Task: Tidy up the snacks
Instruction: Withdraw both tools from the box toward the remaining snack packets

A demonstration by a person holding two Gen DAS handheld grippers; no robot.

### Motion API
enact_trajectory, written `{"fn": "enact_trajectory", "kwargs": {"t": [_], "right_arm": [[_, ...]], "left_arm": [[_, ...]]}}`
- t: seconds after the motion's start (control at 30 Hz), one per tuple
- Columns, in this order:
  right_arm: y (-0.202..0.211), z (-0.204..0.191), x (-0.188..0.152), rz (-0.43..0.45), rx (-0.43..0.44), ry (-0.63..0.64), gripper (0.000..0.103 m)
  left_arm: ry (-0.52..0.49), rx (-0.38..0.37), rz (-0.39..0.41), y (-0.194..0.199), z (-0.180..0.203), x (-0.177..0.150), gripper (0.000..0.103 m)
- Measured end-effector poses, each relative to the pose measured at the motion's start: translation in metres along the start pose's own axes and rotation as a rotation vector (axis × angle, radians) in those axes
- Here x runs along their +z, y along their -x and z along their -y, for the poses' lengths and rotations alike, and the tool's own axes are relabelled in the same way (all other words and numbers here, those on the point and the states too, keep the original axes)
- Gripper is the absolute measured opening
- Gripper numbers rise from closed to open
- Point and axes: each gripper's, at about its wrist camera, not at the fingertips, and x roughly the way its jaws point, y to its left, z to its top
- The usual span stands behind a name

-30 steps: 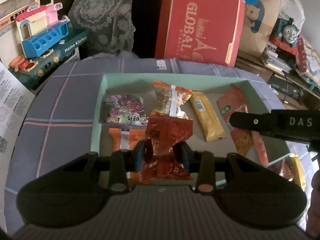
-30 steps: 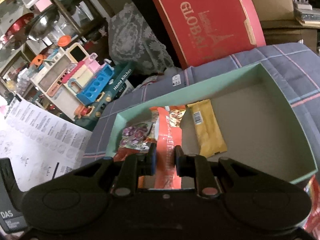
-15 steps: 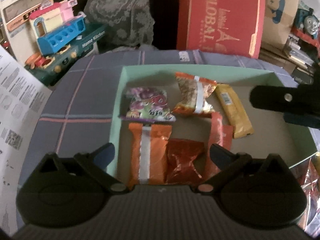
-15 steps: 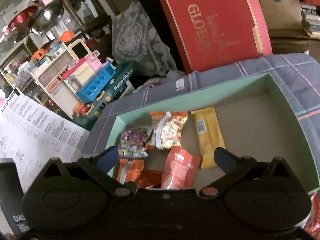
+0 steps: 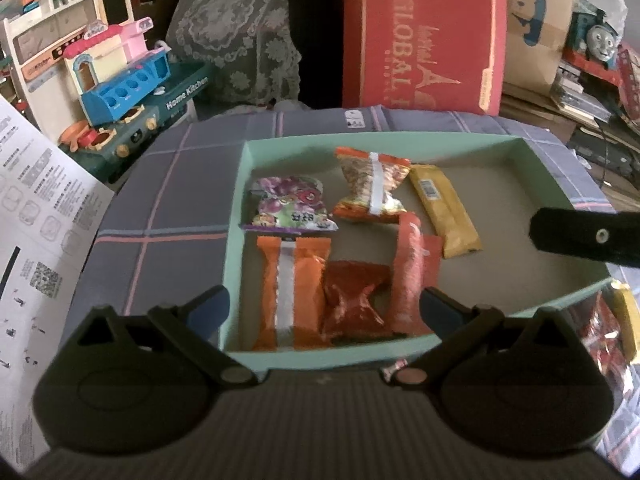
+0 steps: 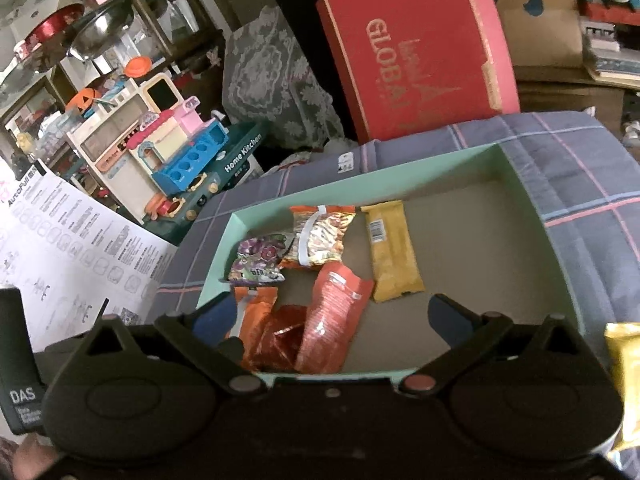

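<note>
Plaid cloth (image 5: 168, 184) lies under our green tray (image 5: 400, 141), which holds six snack packets: purple (image 5: 290, 204), patterned orange (image 5: 372, 190), yellow (image 5: 444, 210), striped orange (image 5: 294, 292), dark red (image 5: 356, 304) and salmon (image 5: 412, 276). Our left gripper (image 5: 322, 306) and right gripper (image 6: 332, 318) gape wide, gripping nothing.

Six snack pkts (image 5: 362, 304) in tray (image 5: 240, 184), left half.

Bench w/ plaid cloth (image 5: 180, 208) carries green tray (image 5: 236, 240); loose snack packs (image 5: 608, 332) just right of tray.
</note>
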Motion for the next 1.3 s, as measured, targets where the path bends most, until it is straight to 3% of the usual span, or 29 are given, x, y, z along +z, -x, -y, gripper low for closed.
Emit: {"fn": "enact_trajectory", "kwargs": {"t": [0.1, 0.27, 0.47, 0.8, 0.97, 1.07, 1.3], "right_arm": [[0.018, 0.010, -0.006, 0.019, 0.005, -0.015, 0.103], [0.039, 0.022, -0.020, 0.039, -0.058, 0.015, 0.103], [0.043, 0.037, -0.047, -0.032, -0.050, -0.011, 0.103], [0.027, 0.019, -0.085, -0.144, -0.032, -0.004, 0.102], [0.013, -0.001, -0.098, -0.201, -0.014, 0.049, 0.082], [0.004, -0.012, -0.103, -0.223, -0.021, 0.075, 0.073], [-0.019, -0.045, -0.116, -0.259, -0.033, 0.176, 0.058]], "left_arm": [[-0.018, -0.008, -0.005, 0.007, 0.008, -0.008, 0.103], [-0.046, -0.017, -0.024, 0.015, 0.020, -0.028, 0.103], [-0.064, -0.004, -0.100, 0.010, 0.021, -0.065, 0.103], [-0.093, 0.046, -0.174, -0.004, 0.006, -0.110, 0.103], [-0.059, 0.074, -0.202, -0.013, -0.014, -0.123, 0.103], [0.013, 0.066, -0.205, -0.014, -0.035, -0.127, 0.103], [0.086, 0.070, -0.201, -0.011, -0.072, -0.131, 0.103]]}}
